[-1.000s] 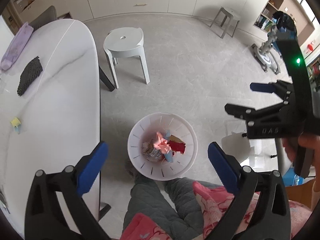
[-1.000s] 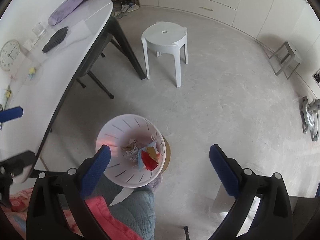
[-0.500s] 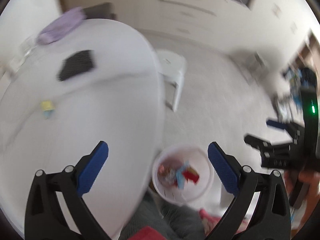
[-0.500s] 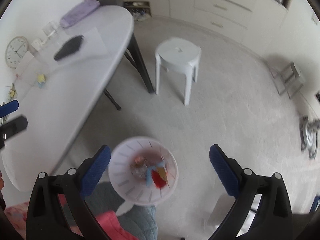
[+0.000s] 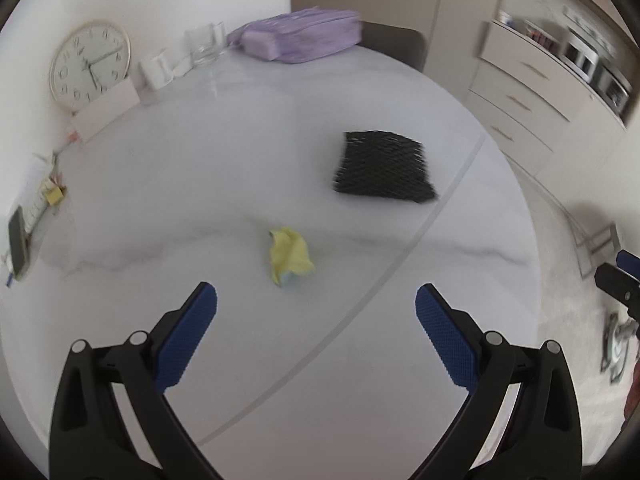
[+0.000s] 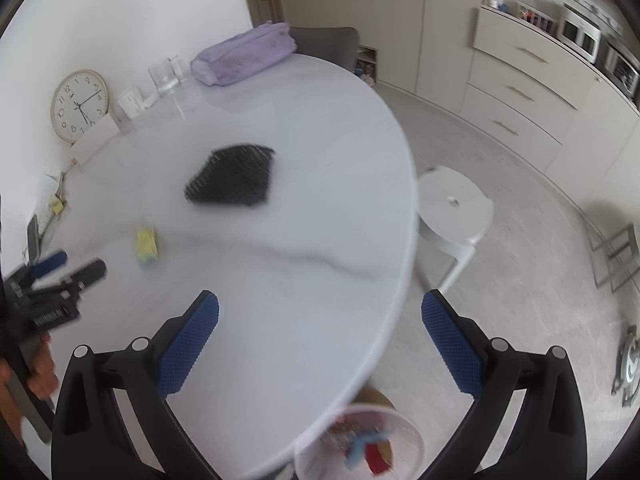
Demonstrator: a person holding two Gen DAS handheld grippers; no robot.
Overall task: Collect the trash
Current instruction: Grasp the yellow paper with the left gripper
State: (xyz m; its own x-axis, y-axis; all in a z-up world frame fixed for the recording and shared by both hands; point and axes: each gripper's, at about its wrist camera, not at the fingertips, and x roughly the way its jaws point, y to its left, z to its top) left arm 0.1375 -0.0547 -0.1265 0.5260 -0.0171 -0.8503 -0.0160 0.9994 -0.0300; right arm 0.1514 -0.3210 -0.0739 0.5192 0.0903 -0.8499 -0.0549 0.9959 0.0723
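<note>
A crumpled yellow wrapper (image 5: 290, 255) lies on the white marble table (image 5: 200, 184), just beyond my open, empty left gripper (image 5: 316, 320). It also shows in the right wrist view (image 6: 147, 245). A black mesh piece (image 5: 382, 172) lies farther back right on the table; the right wrist view shows it too (image 6: 236, 179). My right gripper (image 6: 320, 328) is open and empty above the table's near edge. The white trash basket (image 6: 316, 454), holding several wrappers, stands on the floor below that edge. The left gripper shows at the left of the right wrist view (image 6: 68, 270).
A purple pouch (image 5: 298, 40), a glass (image 5: 204, 46), a white cup (image 5: 158, 72) and a clock (image 5: 90, 66) sit along the table's back by the wall. A phone (image 5: 18, 240) lies at the left edge. A white stool (image 6: 454, 214) stands beside the table.
Both grippers have swung up from over the trash basket on the floor to over the table. The yellow wrapper now lies right in front of the left gripper. Both stay open.
</note>
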